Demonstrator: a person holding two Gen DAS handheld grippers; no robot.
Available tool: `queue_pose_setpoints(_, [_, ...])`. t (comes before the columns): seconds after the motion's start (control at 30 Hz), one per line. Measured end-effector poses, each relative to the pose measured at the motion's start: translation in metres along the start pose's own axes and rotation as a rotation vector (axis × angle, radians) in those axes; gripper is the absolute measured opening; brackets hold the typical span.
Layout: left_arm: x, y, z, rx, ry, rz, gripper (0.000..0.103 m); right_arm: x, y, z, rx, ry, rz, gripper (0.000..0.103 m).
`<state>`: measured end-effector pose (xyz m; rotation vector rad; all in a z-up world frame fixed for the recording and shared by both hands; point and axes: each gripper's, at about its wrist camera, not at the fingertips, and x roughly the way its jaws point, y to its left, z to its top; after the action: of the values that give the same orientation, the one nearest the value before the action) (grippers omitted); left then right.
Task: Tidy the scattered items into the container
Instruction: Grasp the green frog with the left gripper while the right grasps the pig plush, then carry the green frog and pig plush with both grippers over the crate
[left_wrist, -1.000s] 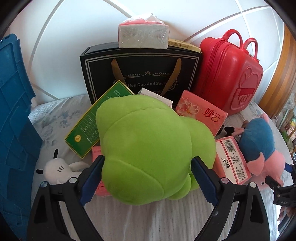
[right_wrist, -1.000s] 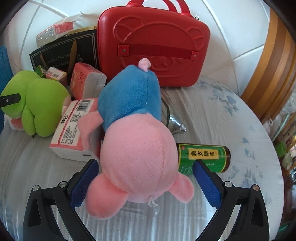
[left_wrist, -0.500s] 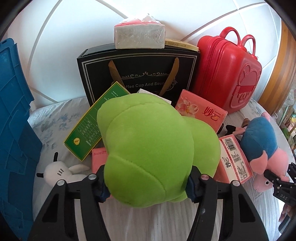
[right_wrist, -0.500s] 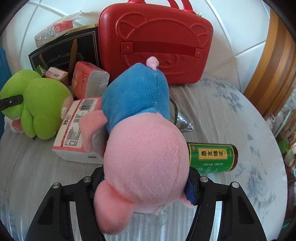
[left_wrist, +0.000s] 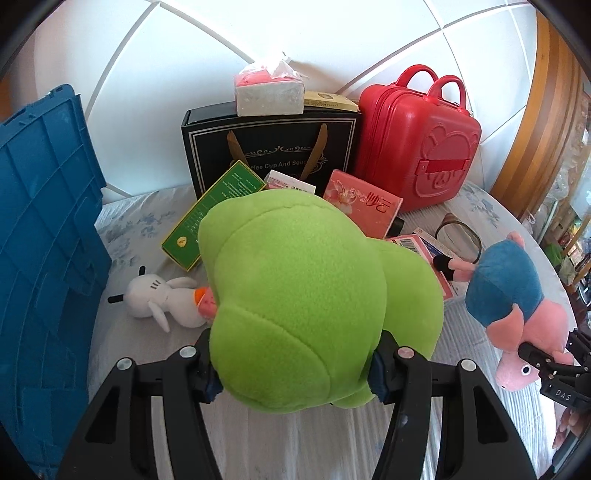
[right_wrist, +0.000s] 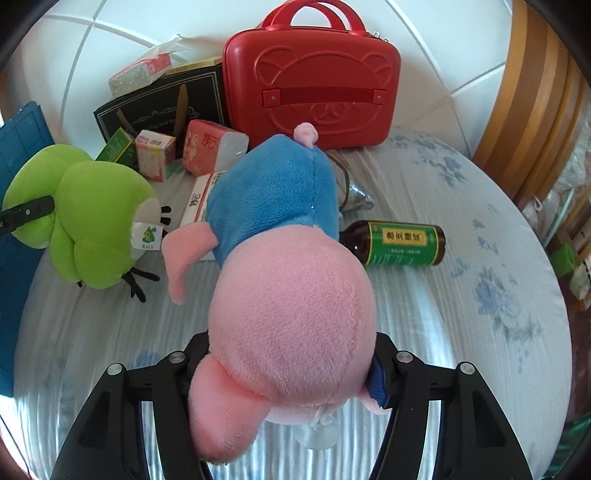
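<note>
Our left gripper (left_wrist: 295, 373) is clamped on the green plush (left_wrist: 306, 295), both pads pressed into its sides, and the toy hangs clear of the bedspread (left_wrist: 314, 443). Our right gripper (right_wrist: 291, 369) has squeezed in on the pink and blue plush (right_wrist: 288, 277) in the same way, its pads sunk into the pink end, with a clear suction cup (right_wrist: 316, 435) dangling under it.

Beneath the 2 toys we have a bare strip of bedspread along the near edge. On the left edge the blue crate (left_wrist: 44, 236) stands just beside the green plush, and a small white plush (left_wrist: 155, 299) lies between them. Toward the far edge the ground is crowded: a green box (left_wrist: 214, 214), pink tissue packs (left_wrist: 362, 206), a black gift bag (left_wrist: 269, 147) and a red case (left_wrist: 417, 136) against the wall. A brown bottle (right_wrist: 399, 242) lies on its side toward the open right edge.
</note>
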<state>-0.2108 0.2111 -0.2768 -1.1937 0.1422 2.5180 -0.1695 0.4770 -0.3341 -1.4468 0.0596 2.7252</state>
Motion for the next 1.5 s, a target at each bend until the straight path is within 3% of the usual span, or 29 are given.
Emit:
queue_pose_setpoints(0.37, [-0.074, 0.004, -0.028, 0.024, 0.036, 0.007, 0.058, -0.087, 0.006, -0.022, 0.029, -0.015, -0.005, 0.062])
queue_pose_setpoints(0.87, [-0.176, 0.004, -0.031, 0.061, -0.021, -0.031, 0.058, -0.190, 0.027, -0.038, 0.062, -0.094, 0.013, 0.063])
queue_pose_setpoints(1.5, [-0.250, 0.018, -0.034, 0.076, -0.103, -0.081, 0.058, -0.280, 0.051, -0.046, 0.072, -0.187, 0.015, 0.063])
